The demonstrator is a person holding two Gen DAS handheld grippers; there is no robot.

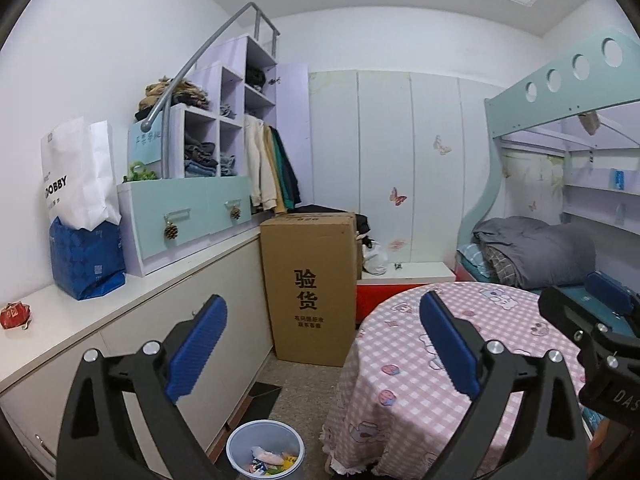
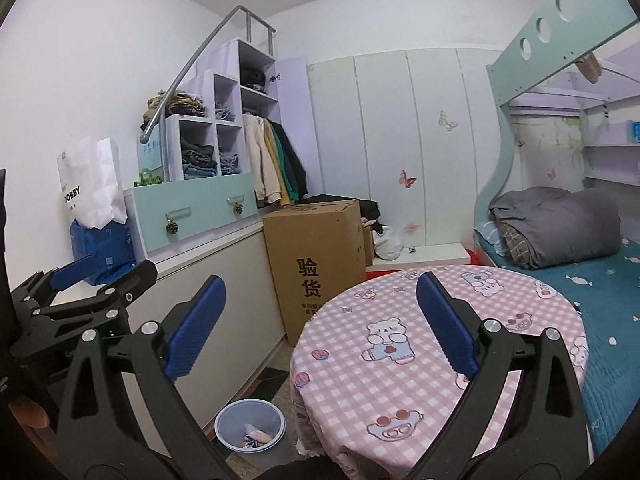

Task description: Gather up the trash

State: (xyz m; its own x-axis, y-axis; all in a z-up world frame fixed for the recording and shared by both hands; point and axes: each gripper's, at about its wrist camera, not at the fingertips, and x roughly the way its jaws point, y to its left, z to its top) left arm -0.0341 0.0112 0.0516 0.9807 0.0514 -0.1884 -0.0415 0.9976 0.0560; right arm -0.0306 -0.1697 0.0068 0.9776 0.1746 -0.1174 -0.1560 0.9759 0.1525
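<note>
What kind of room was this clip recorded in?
Most likely a child's bedroom: a bunk bed with a rolled grey quilt, a wardrobe with butterfly stickers, and hanging jackets.

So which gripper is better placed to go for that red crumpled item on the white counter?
Left, probably. The red crumpled item lies at the far left on the counter, on the left gripper side; the right gripper view doesn't show it. Both grippers are open and empty.
</note>
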